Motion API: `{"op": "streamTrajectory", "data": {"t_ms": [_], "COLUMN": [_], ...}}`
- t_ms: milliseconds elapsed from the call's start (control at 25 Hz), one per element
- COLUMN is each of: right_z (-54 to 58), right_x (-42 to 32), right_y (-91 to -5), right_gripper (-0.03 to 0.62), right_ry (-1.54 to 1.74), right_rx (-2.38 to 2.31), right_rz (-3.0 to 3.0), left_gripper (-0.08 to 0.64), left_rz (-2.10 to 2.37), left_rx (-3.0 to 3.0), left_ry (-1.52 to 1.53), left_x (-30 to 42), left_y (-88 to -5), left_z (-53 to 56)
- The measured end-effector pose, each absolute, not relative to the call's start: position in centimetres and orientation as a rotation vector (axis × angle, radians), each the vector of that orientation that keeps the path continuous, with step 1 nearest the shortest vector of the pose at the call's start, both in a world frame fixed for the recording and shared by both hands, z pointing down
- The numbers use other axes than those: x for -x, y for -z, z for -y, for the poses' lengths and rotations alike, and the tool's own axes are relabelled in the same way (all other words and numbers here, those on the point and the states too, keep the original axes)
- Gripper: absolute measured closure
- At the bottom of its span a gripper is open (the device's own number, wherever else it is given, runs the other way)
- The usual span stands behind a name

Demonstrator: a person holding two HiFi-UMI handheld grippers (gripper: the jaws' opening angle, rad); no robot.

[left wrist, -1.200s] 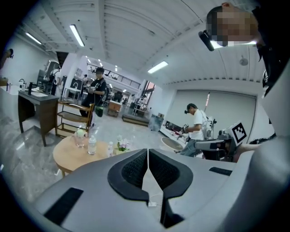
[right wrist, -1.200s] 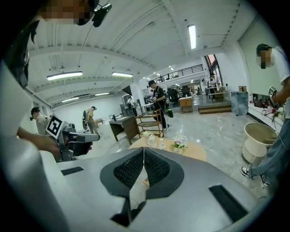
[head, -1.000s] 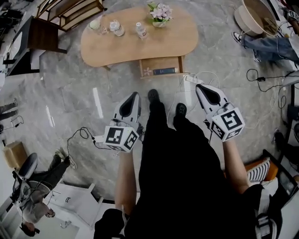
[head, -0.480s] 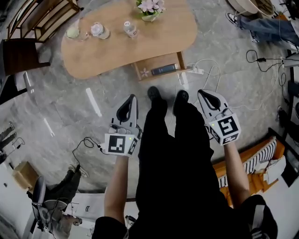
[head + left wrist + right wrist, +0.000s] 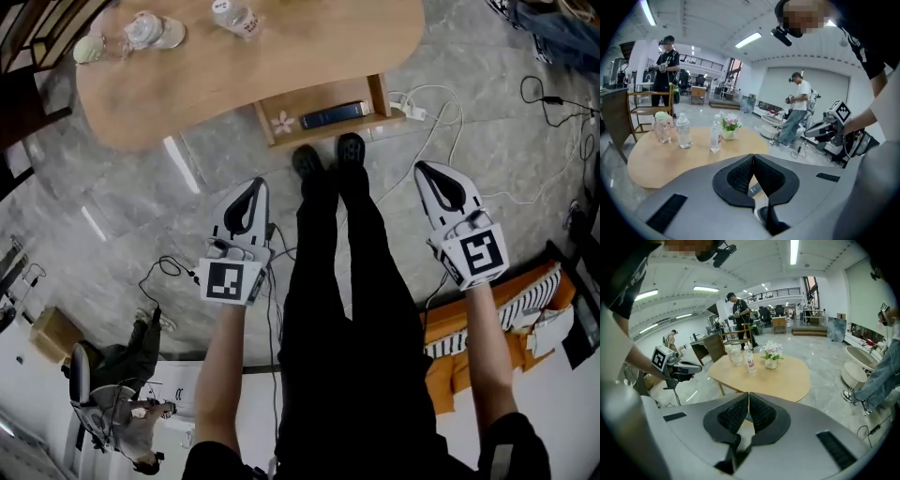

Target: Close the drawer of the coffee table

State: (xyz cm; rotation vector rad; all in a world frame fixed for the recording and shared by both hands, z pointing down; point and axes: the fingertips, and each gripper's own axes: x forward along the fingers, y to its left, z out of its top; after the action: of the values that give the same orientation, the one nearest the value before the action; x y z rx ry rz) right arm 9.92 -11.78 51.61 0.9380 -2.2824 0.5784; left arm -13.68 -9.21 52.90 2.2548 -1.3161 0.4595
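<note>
The light wood coffee table [image 5: 234, 75] fills the top of the head view. Its drawer [image 5: 323, 105] stands pulled out toward the person's shoes, with a dark flat object [image 5: 330, 114] and a flower print inside. My left gripper [image 5: 253, 185] hangs left of the person's legs, shut and empty, well short of the drawer. My right gripper [image 5: 424, 171] hangs to the right of the legs, also shut and empty. In the left gripper view the gripper [image 5: 752, 156] points over the table [image 5: 656, 159]. The right gripper [image 5: 748, 394] faces the table [image 5: 787, 378] too.
Two water bottles [image 5: 684, 132], a glass and a flower vase [image 5: 729, 126] stand on the tabletop. White and black cables [image 5: 441, 103] and a power strip lie on the marble floor right of the drawer. Chairs stand behind the table. Other people [image 5: 799, 110] stand around the room.
The head view has tilted and moved closer to the table. Both grippers have sunk lower beside the person's legs, still shut. The drawer stays pulled out.
</note>
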Motion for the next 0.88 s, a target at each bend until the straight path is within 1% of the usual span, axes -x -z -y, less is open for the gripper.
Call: {"op": "streamTrajectory", "data": {"t_ms": [160, 400, 440, 560, 680, 720, 800, 880], "right_z": [12.3, 13.3, 13.3, 13.1, 13.2, 13.3, 13.4, 13.6], "right_x": [-10.6, -13.3, -13.6, -14.3, -15.6, -16.1, -17.1, -18.0], "right_y": [-58.0, -68.3, -69.7, -73.2, -76.0, -76.8, -78.4, -79.9], "right_gripper": [0.578, 0.576, 0.569, 0.484, 0.469, 0.461, 0.438, 0.419], "right_ry": [-0.599, -0.565, -0.560, -0.546, -0.529, -0.521, -0.495, -0.445], "right_rx": [-0.851, -0.764, -0.755, -0.733, -0.723, -0.717, -0.688, -0.645], "right_rz": [2.259, 2.174, 2.163, 2.137, 2.110, 2.102, 2.083, 2.066], "left_gripper": [0.546, 0.545, 0.545, 0.545, 0.538, 0.521, 0.446, 0.426], "left_rz": [1.312, 1.270, 1.266, 1.243, 1.218, 1.209, 1.203, 1.207], "left_rx": [-2.207, -2.119, -2.099, -2.059, -2.048, -2.043, -2.020, -1.997], "left_ry": [-0.548, -0.761, -0.776, -0.823, -0.879, -0.888, -0.897, -0.916], "left_x": [14.4, 16.4, 16.5, 16.4, 15.8, 15.6, 15.3, 15.4], "left_y": [-59.9, -71.8, -73.2, -76.7, -79.2, -79.8, -80.9, -81.9], "left_z": [9.2, 6.8, 6.4, 5.4, 4.6, 4.3, 3.8, 3.4]}}
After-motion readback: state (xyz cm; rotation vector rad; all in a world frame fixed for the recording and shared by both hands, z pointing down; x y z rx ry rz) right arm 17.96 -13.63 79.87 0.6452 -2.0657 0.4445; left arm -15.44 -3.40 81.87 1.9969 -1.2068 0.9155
